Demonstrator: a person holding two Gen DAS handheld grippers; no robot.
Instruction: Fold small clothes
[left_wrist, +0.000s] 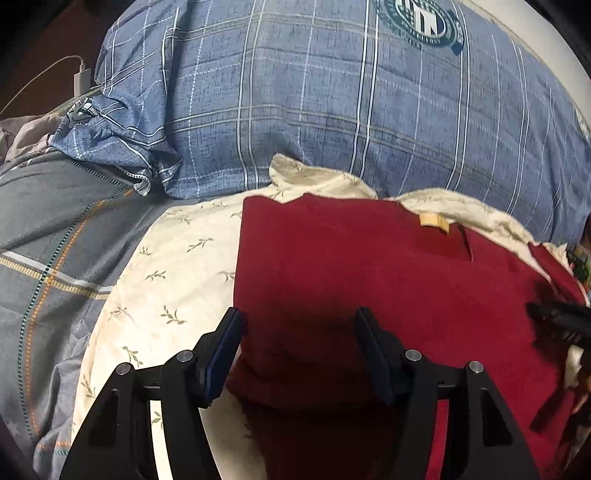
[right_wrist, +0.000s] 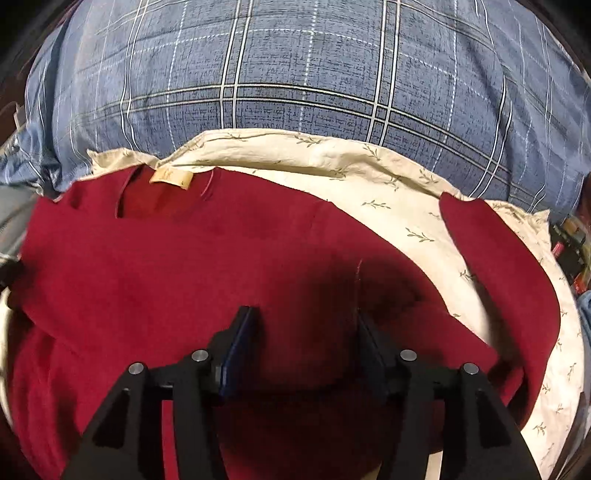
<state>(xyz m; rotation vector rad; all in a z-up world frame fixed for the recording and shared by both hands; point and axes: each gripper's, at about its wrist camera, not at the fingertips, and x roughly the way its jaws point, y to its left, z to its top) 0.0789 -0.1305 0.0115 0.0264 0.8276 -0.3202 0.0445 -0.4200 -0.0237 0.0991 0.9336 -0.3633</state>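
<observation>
Left wrist view: red garment (left_wrist: 369, 280) lower centre on cream leaf-print cloth (left_wrist: 177, 266); left gripper (left_wrist: 297, 326) open, empty, at its left edge.
Right wrist view: right gripper (right_wrist: 306, 325) open above the body; sleeve (right_wrist: 491, 266) lies spread at right, unseen opposite, judged next to fold inward.

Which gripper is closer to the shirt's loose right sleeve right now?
Right. The right gripper hovers over the red shirt just beside the sleeve. The left gripper sits at the shirt's opposite edge, over the leaf-print sheet.
</observation>
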